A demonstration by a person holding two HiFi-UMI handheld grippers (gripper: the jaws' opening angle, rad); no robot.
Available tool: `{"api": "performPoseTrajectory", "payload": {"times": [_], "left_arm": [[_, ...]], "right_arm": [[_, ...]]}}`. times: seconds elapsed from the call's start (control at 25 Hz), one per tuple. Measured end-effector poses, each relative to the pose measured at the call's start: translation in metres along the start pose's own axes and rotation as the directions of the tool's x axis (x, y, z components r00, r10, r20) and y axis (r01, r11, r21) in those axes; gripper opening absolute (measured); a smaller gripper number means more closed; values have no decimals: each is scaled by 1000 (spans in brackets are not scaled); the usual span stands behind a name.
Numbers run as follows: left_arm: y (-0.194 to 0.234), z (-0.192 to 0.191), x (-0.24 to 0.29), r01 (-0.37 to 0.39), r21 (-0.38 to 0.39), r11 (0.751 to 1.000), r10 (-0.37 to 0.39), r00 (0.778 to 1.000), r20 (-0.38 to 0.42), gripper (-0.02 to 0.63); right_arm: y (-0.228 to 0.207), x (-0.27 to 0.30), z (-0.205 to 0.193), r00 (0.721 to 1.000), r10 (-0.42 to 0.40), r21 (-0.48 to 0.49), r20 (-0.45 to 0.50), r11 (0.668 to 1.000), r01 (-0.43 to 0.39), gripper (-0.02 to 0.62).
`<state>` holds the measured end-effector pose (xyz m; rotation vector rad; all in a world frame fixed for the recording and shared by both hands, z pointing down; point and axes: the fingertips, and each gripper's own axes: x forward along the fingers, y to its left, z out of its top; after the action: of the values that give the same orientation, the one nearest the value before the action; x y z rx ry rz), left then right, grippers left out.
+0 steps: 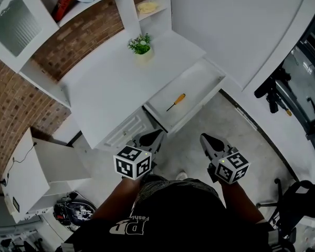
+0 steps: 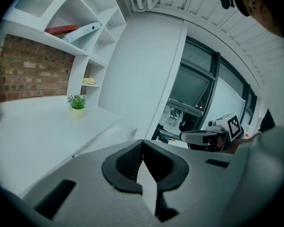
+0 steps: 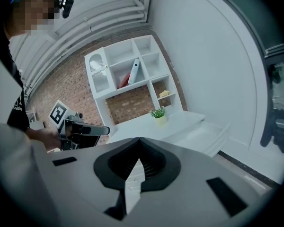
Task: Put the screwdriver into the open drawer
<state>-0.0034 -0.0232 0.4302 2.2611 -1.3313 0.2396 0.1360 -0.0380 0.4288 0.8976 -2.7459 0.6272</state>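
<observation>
The screwdriver [image 1: 176, 102], yellow-handled with a dark shaft, lies inside the open white drawer [image 1: 202, 77] at the desk's front right. Both grippers hang in front of the desk, back from the drawer and apart from the screwdriver. My left gripper [image 1: 153, 138] [image 2: 142, 143] is shut with nothing in it. My right gripper [image 1: 206, 139] [image 3: 138, 141] is also shut and empty. Each gripper view shows the other gripper off to its side: the right gripper [image 2: 213, 135] and the left gripper [image 3: 80, 129]. The drawer [image 3: 206, 131] shows in the right gripper view, but its inside is hidden there.
A small potted plant [image 1: 140, 45] [image 2: 77, 103] [image 3: 158, 113] stands on the white desk [image 1: 102, 85]. Shelves [image 1: 147, 4] with a red book rise behind it against the brick wall. A white box [image 1: 29, 177] and cables sit on the floor at left, black stands [image 1: 275, 91] at right.
</observation>
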Motion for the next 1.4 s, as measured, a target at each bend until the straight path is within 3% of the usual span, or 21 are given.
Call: {"api": "performPoseTrajectory", "payload": {"times": [0.8, 1.4], "left_arm": [[49, 8, -33, 138, 79, 987, -135, 990, -48, 18], [56, -1, -43, 179, 88, 980, -172, 982, -78, 18]], "right_arm": [[55, 43, -2, 990, -136, 22, 42, 991, 136, 5], [71, 47, -15, 985, -168, 59, 34, 984, 165, 5]]}}
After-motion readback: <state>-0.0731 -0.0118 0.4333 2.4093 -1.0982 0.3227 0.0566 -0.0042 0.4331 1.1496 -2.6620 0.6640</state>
